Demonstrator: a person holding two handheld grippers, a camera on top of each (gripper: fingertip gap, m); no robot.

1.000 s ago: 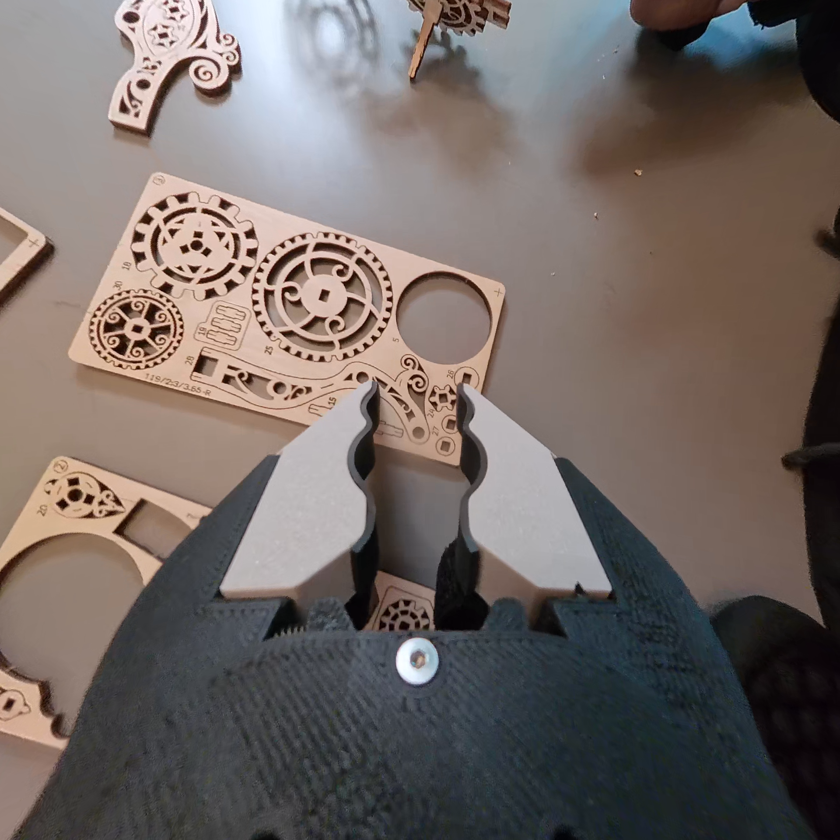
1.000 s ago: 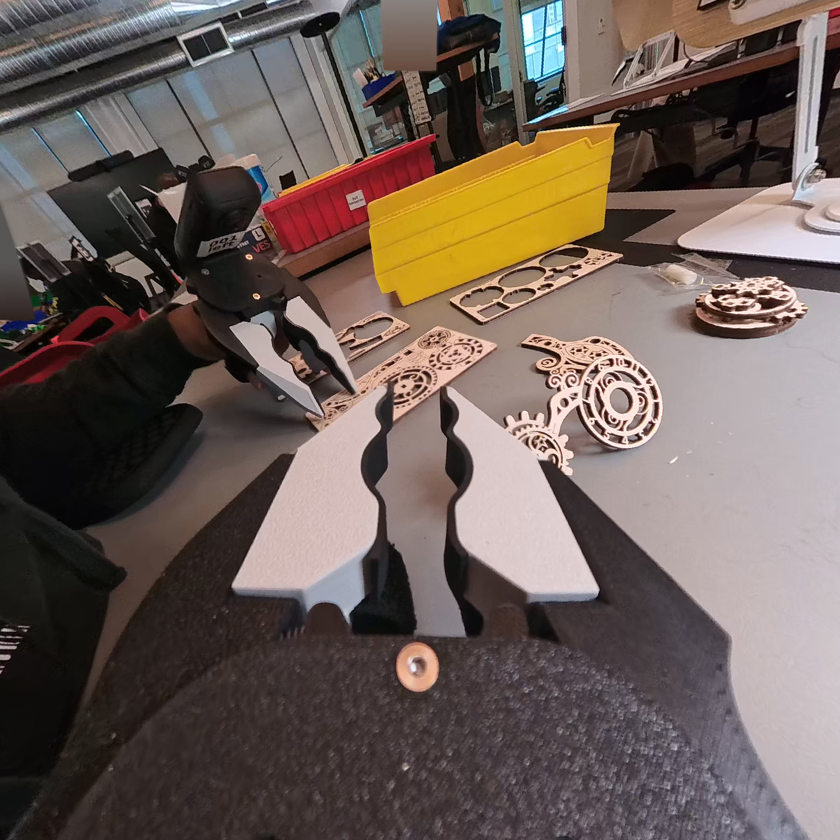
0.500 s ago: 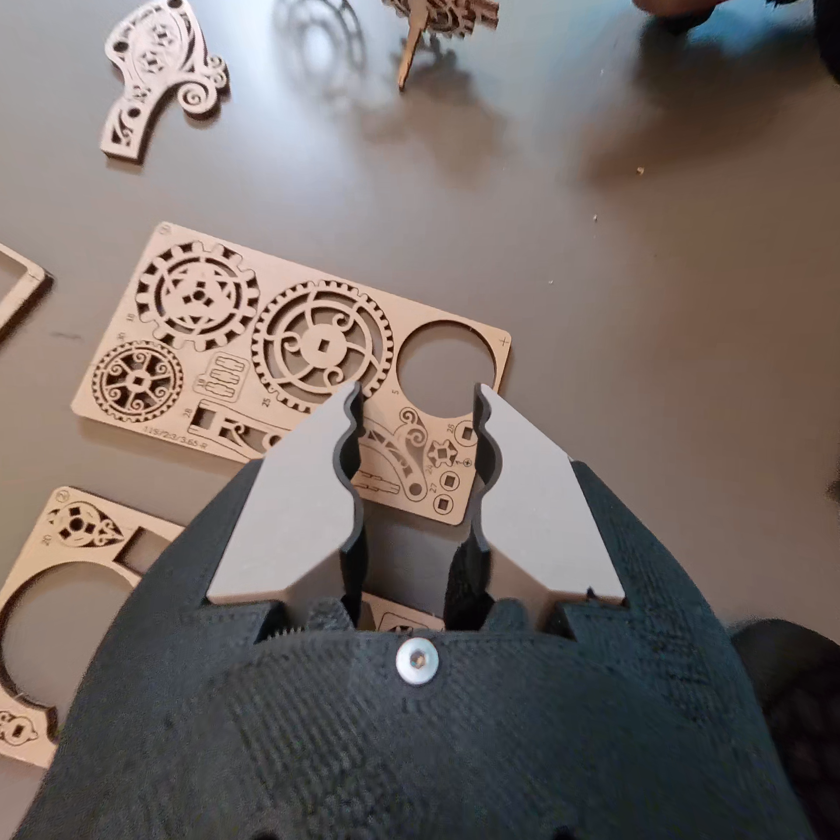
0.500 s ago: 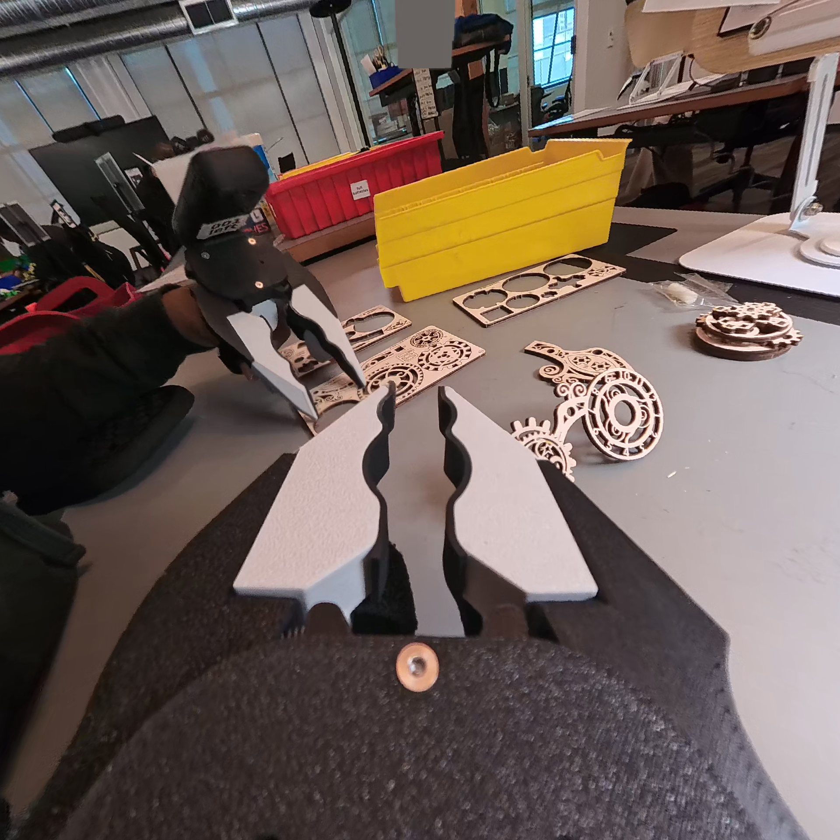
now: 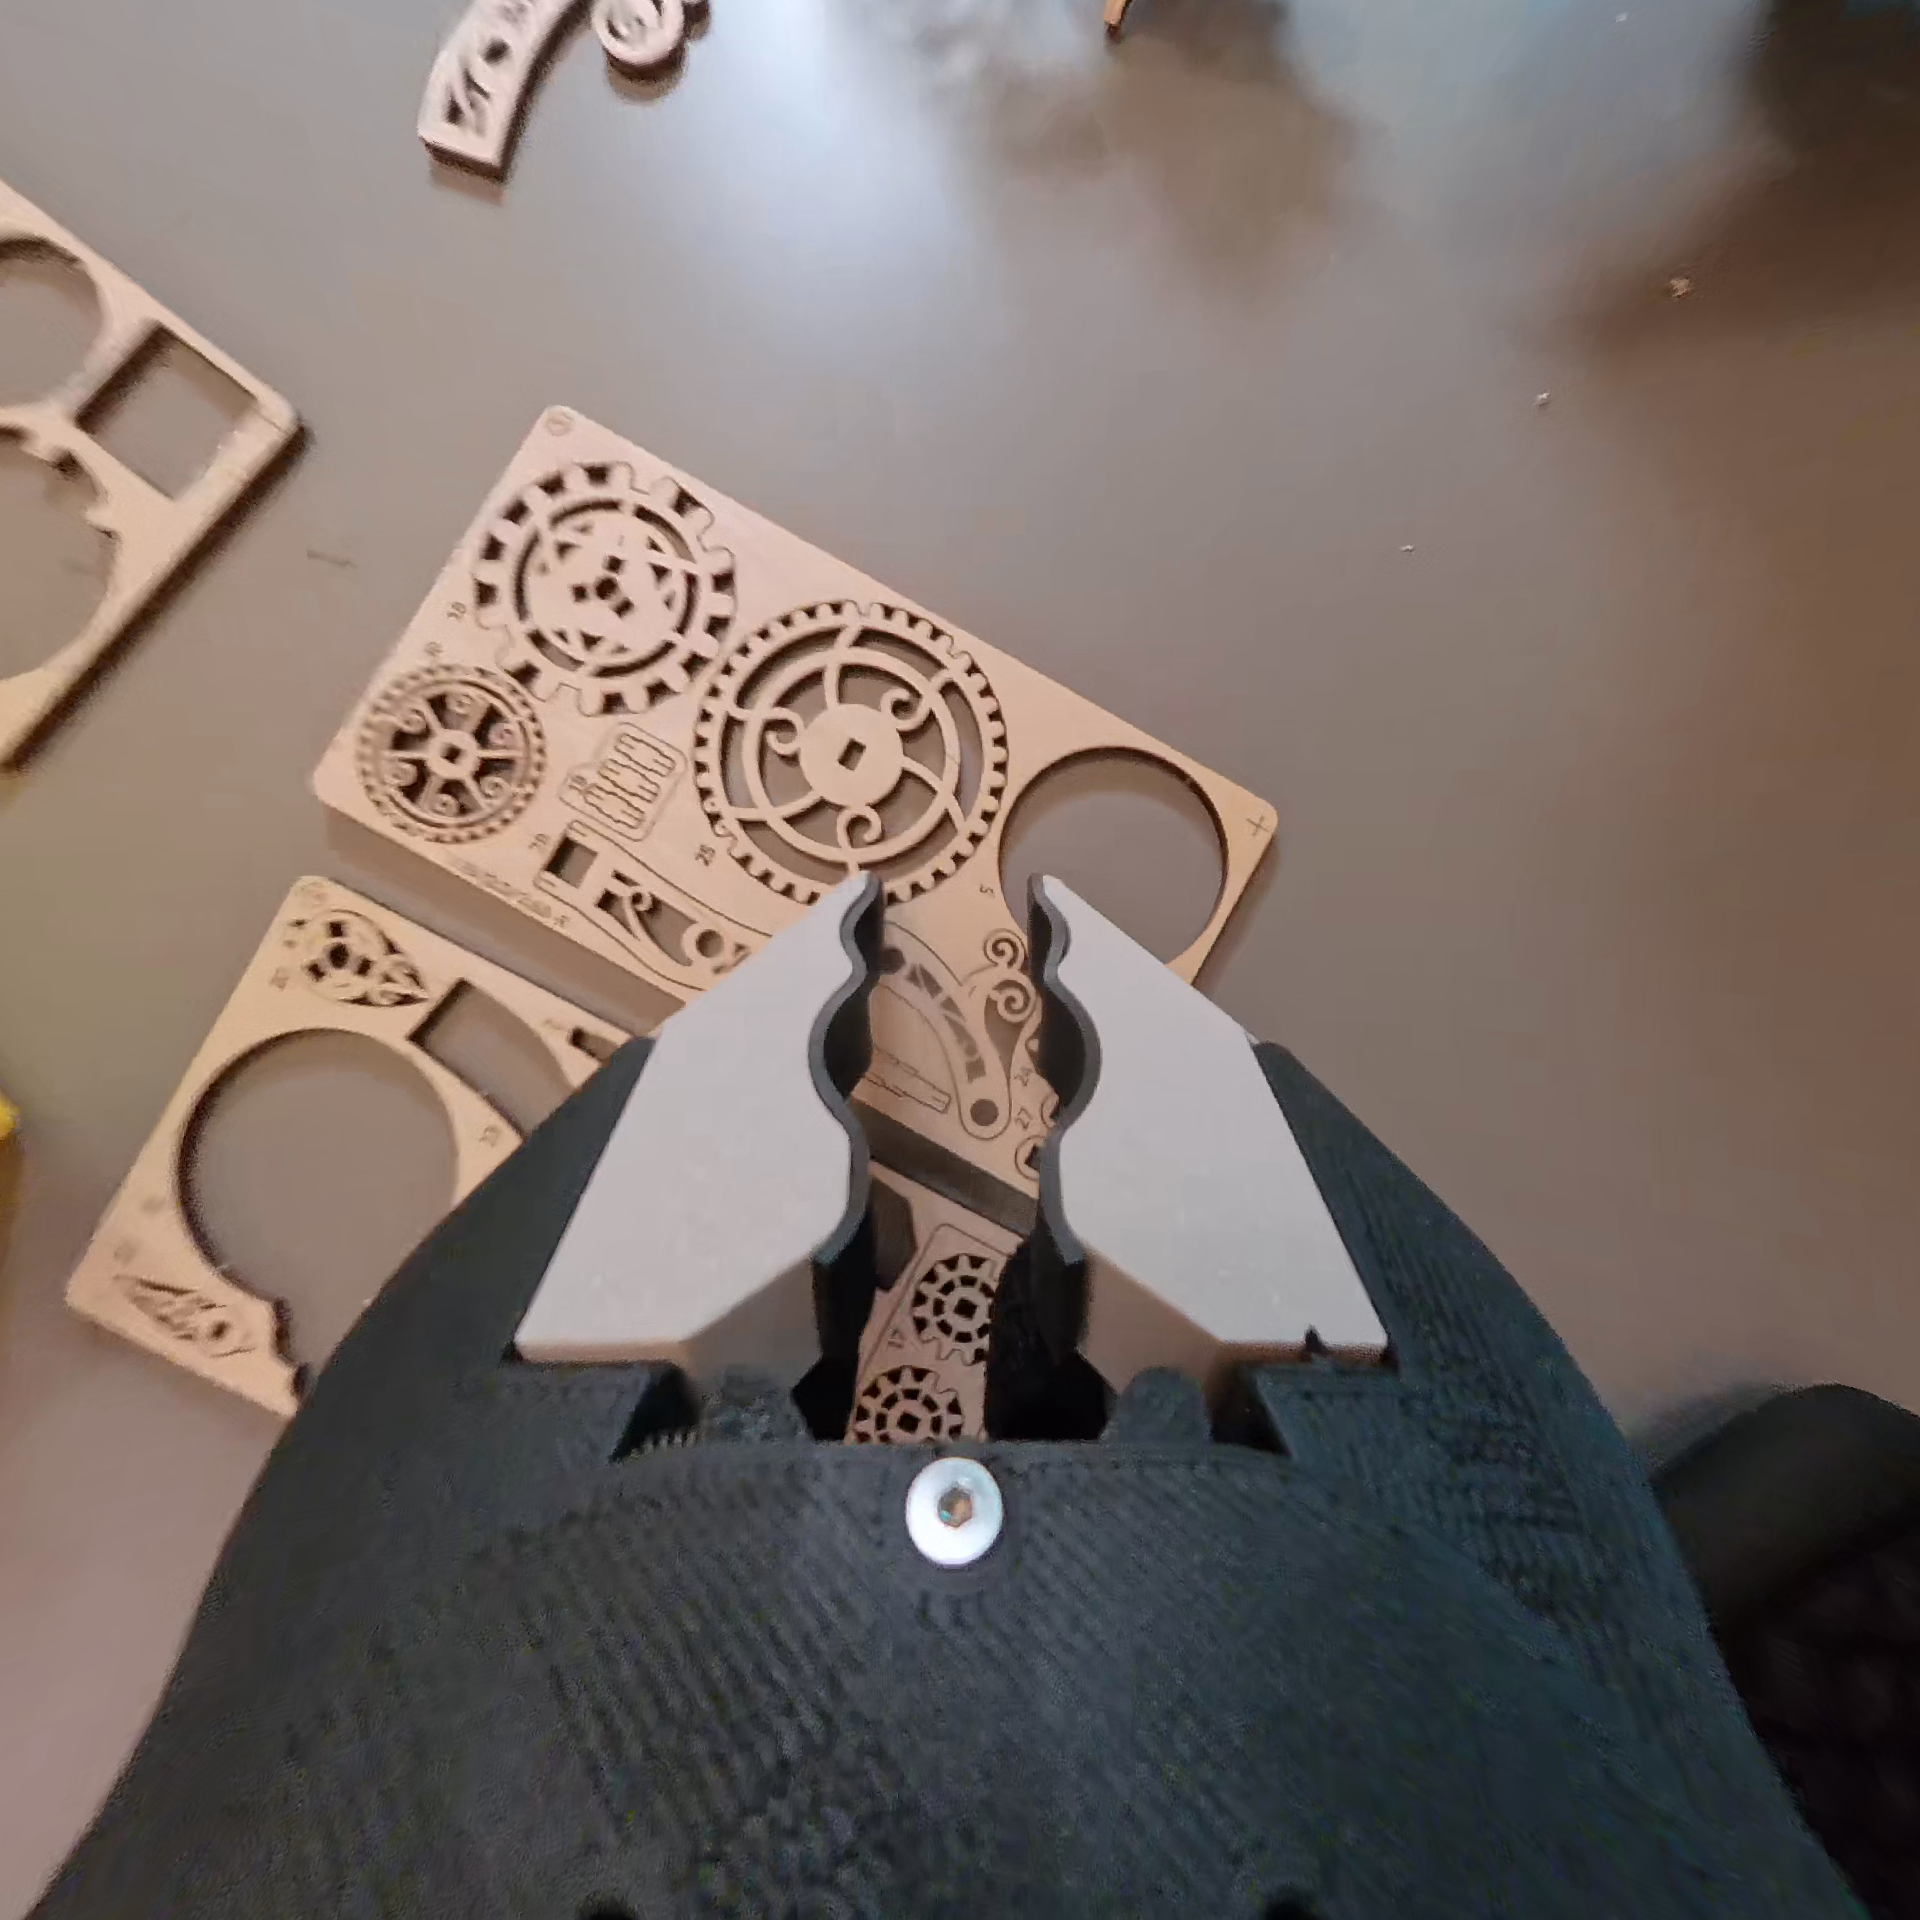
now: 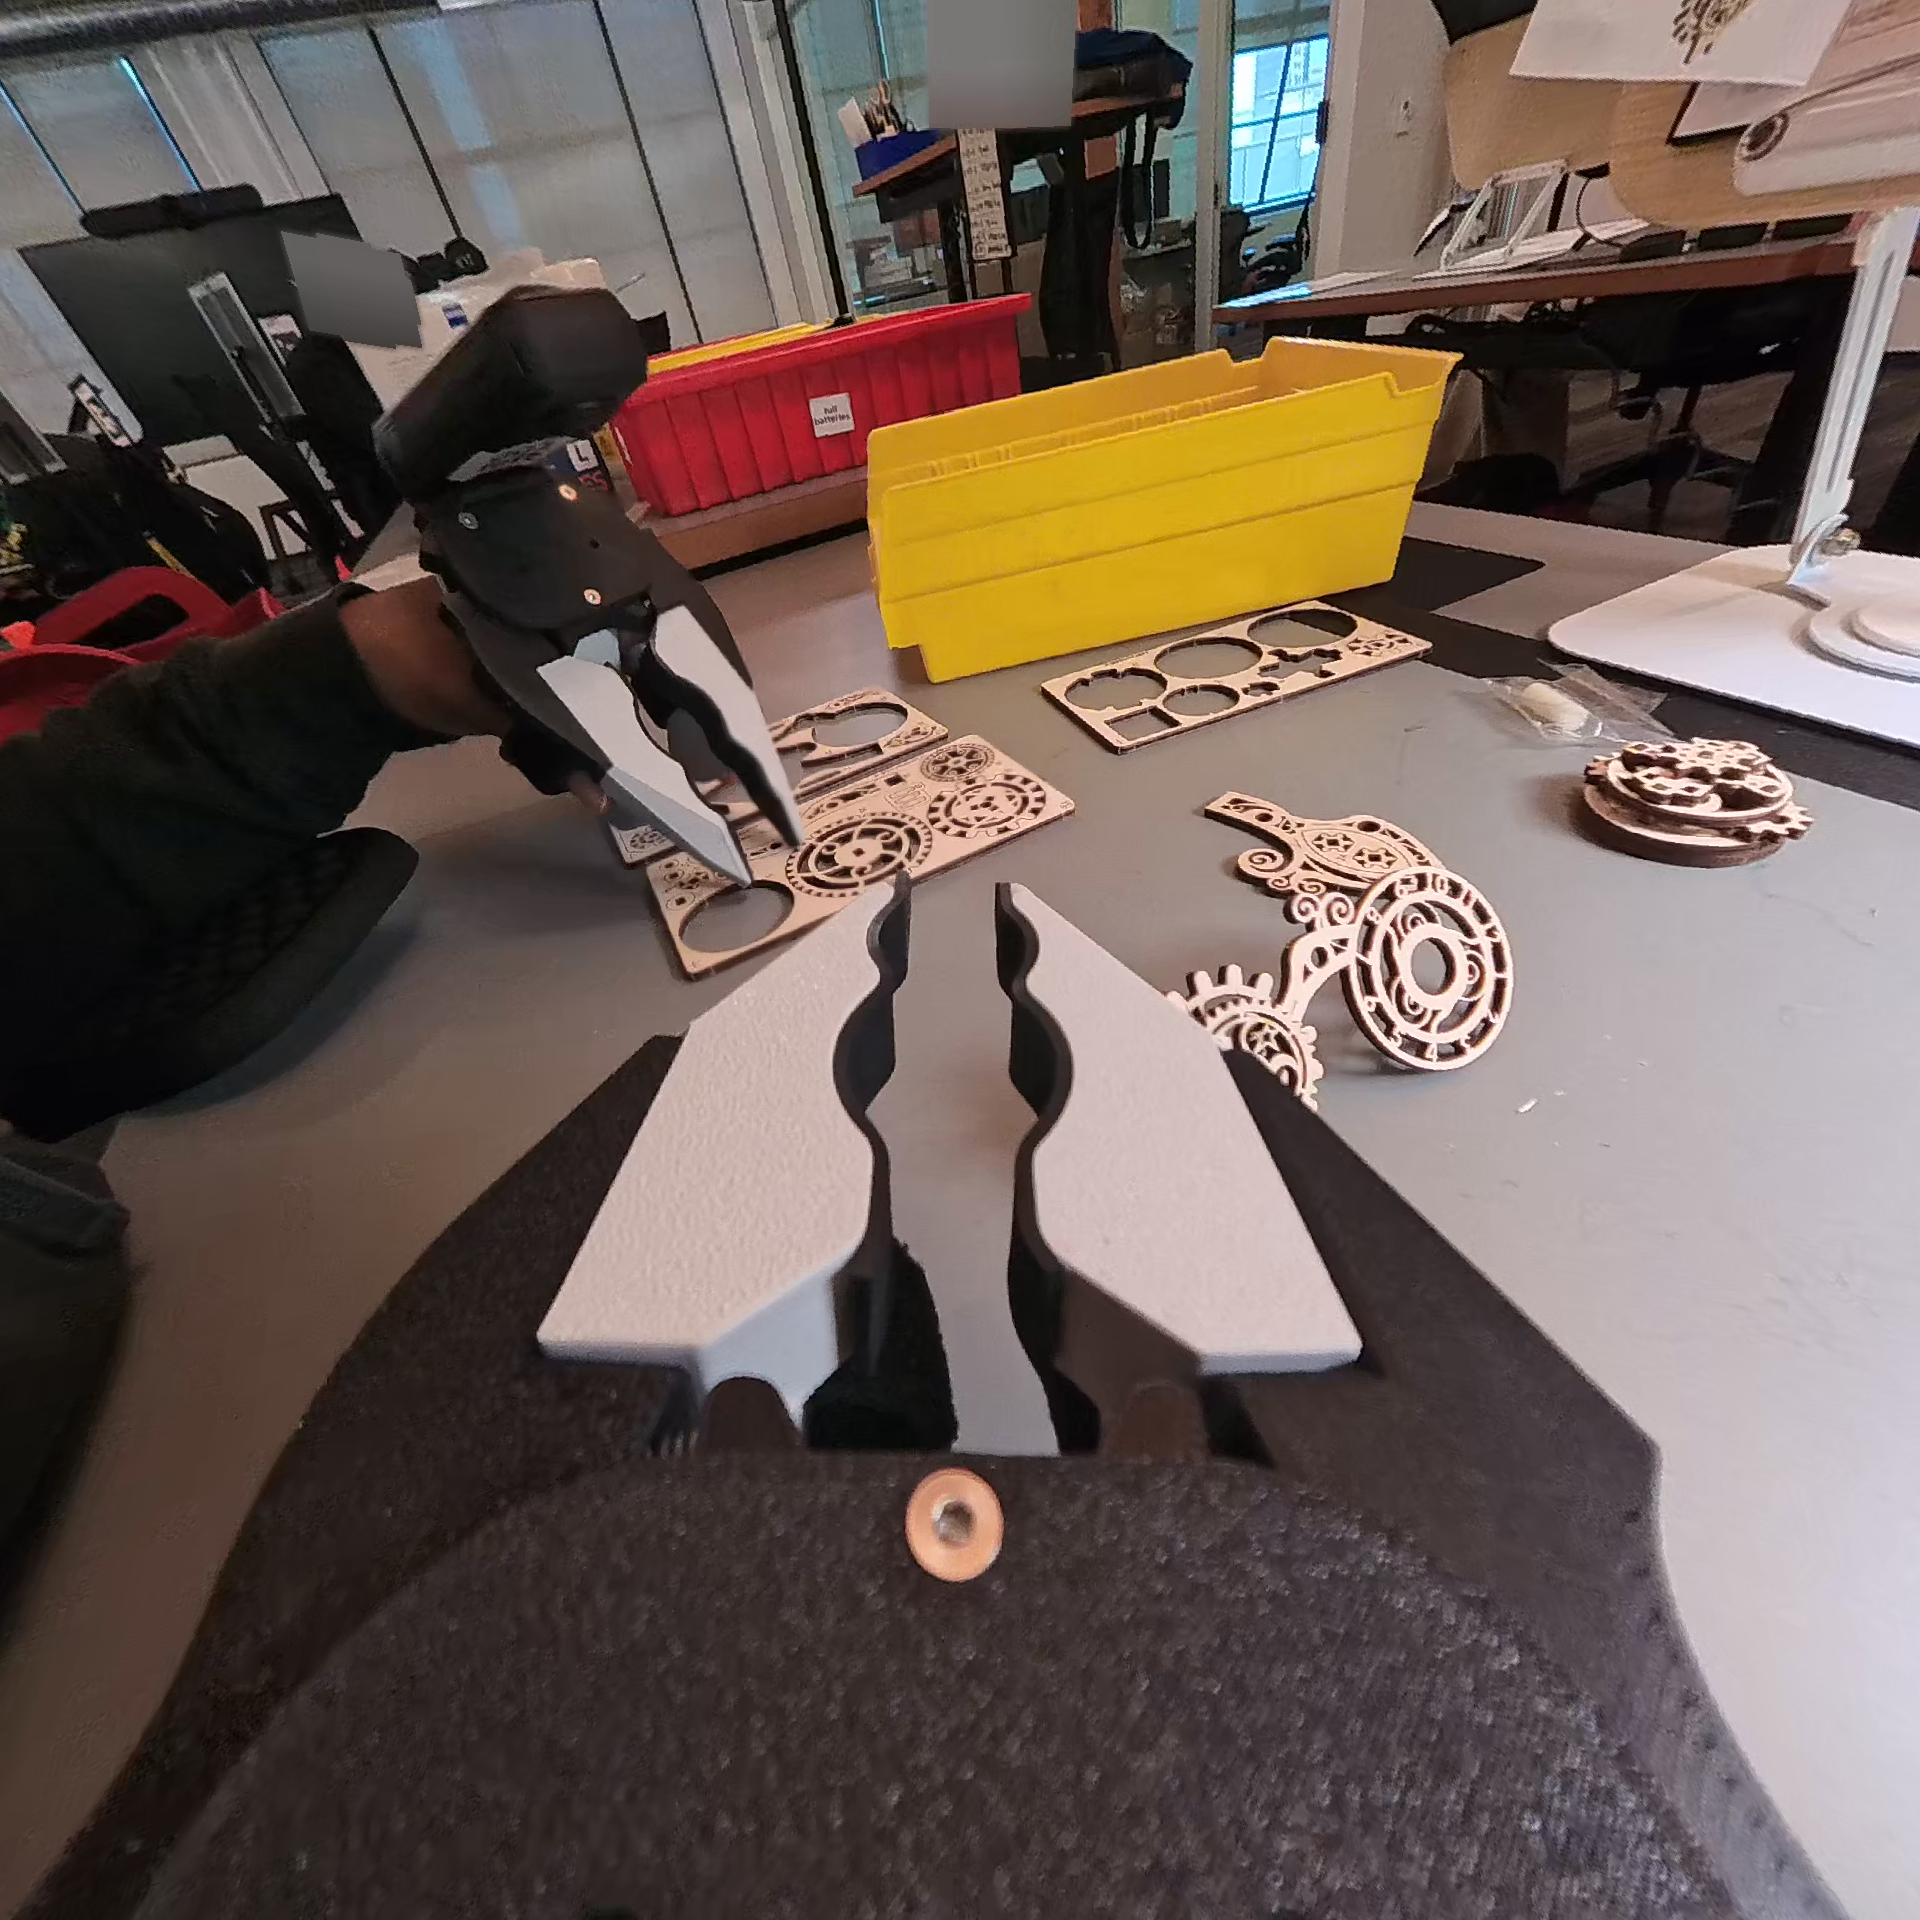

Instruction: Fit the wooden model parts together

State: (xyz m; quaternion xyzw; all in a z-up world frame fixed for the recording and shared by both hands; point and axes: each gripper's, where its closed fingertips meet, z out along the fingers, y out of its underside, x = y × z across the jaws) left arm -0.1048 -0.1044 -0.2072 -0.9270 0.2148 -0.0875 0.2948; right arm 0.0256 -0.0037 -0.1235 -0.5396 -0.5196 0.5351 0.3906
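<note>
A wooden sheet (image 5: 769, 582) with laser-cut gears lies flat on the grey table; it also shows in the right wrist view (image 6: 935, 821). My left gripper (image 5: 956, 894) is open and empty. Its tips sit low over the sheet's near edge, between the large gear (image 5: 850, 750) and the round cut-out (image 5: 1117, 862). From the right wrist view the left gripper (image 6: 769, 854) points down at that sheet. My right gripper (image 6: 951, 894) is open and empty above bare table. A partly built model (image 6: 1392, 935) of gears and a scrolled arm lies to its right.
More wooden sheets lie at the left (image 5: 312, 1122) (image 5: 104, 468), with a loose scrolled piece (image 5: 520, 83) beyond. A stack of gears (image 6: 1694, 800), an emptied sheet (image 6: 1226, 675), a yellow bin (image 6: 1143, 499), a red bin (image 6: 821, 405) and a white stand base (image 6: 1745, 634) are farther back. About 20 centimetres separates my left fingertips from my right. Left tips and right tips are each some 20 centimetres from the loose scrolled piece (image 5: 520, 83). It is also in sight in the right wrist view (image 6: 1250, 823).
My left gripper has moved forward over the gear sheet and turned; its jaws widened, then narrowed again. The right gripper has barely moved.
</note>
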